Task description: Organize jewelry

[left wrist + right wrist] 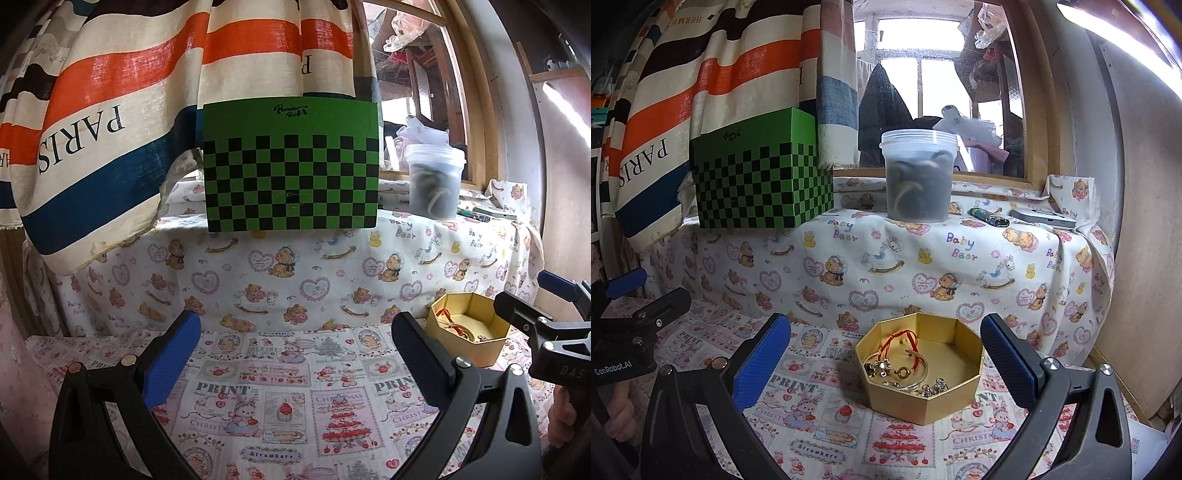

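On a table covered with a printed cloth [820,373] sits a gold octagonal box [919,373], lid off, holding the jewelry [905,369]: a red cord bracelet [899,341], a thin bangle, a ring and small metal charms, all lying tangled together. No loose jewelry shows on the cloth, so gathering looks finished; untangling, and closing the box if it has a lid, would be what is left, though no lid is in view.

The right gripper [886,363] hovers just in front of the box, jaws spread wide and empty. The left gripper [295,354] hangs over bare cloth to the box's left, also wide apart and holding nothing.

Readable writing: "PARIS" on the striped curtain [110,122], "Baby Bear" on the upper cloth [960,247], "PRINT", "CHRISTMAS" and "Strawbare" on the table cloth, "GenRobot.AI" and "DAS" on the gripper bodies. A script logo on the green checkered box [757,177] is not legible.
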